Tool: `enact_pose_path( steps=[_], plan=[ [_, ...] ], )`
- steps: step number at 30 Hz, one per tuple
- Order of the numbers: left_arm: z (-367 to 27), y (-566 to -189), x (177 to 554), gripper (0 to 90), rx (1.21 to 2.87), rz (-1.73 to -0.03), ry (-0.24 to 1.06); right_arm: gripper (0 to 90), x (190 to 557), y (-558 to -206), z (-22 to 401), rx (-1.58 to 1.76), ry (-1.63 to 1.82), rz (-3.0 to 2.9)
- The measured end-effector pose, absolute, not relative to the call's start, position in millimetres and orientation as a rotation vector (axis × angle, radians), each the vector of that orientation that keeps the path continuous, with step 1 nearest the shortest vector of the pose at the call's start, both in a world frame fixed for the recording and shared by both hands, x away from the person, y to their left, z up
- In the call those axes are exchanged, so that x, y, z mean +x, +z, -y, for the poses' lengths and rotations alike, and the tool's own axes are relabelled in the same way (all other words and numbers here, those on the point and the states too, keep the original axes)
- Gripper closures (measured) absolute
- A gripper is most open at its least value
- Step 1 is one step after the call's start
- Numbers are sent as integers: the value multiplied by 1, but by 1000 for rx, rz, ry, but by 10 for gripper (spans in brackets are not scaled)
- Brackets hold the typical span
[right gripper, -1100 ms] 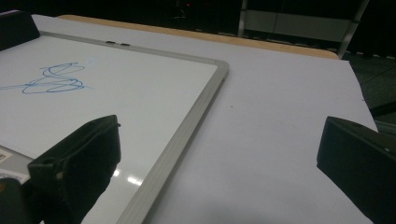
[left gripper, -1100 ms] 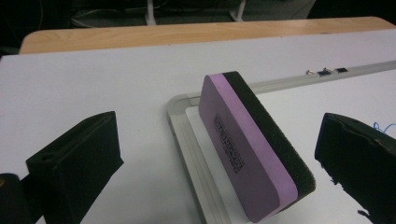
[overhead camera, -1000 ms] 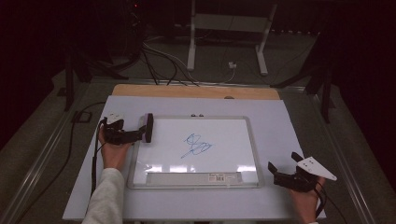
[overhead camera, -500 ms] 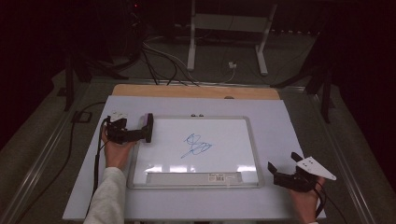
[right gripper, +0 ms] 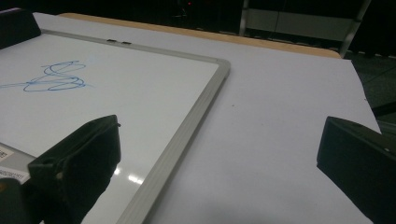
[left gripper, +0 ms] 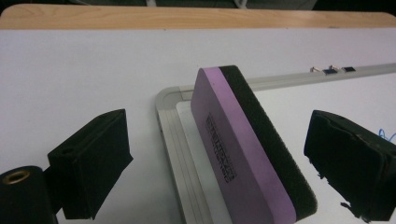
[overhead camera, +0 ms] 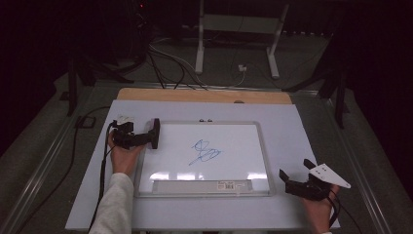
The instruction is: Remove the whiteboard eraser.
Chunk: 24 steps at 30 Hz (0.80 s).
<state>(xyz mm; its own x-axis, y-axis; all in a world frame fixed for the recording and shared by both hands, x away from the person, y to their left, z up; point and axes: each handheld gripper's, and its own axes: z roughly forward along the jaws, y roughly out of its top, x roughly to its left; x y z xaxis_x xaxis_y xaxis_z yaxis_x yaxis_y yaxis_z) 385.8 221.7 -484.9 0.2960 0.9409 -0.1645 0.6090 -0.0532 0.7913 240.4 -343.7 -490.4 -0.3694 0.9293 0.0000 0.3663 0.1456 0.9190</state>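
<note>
My left claw (left gripper: 219, 154) has just been closing around the eraser (left gripper: 247, 144), pads not yet touching. I should clamp squarely, then wipe the scribble (overhead camera: 204, 152) with the felt flat. My right claw (overhead camera: 298, 176) rests released.

Two hand-held black grippers, one pale sleeve

The left gripper (overhead camera: 146, 138) is matte black with blocky, foam-like jaw pads and a black cable trailing from it; a brass-coloured screw hole shows on its body. The right gripper (overhead camera: 294, 176) is black too, topped by a pale grey three-cornered plate. A light grey long sleeve (overhead camera: 114, 207) covers the left forearm.
</note>
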Motion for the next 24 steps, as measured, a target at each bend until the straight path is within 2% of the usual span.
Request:
enact_pose_path(
  steps=[3, 9, 10, 19, 24],
  plan=[
    [-223, -484, 385, 169, 1760, -1399, 516, 1, 241, -491, 344, 1239, 1199, -1828],
    [-225, -483, 384, 250, 1774, -1392, 504, 1, 241, -491, 344, 1240, 1199, -1827],
    [-224, -484, 384, 291, 1780, -1387, 498, 1, 241, -491, 343, 1241, 1197, -1828],
    [-220, -489, 386, 348, 1809, -1385, 461, 1, 241, -491, 343, 1242, 1198, -1827],
    [-218, -490, 387, 343, 1806, -1385, 437, 1, 241, -491, 343, 1240, 1196, -1829]
  ],
)
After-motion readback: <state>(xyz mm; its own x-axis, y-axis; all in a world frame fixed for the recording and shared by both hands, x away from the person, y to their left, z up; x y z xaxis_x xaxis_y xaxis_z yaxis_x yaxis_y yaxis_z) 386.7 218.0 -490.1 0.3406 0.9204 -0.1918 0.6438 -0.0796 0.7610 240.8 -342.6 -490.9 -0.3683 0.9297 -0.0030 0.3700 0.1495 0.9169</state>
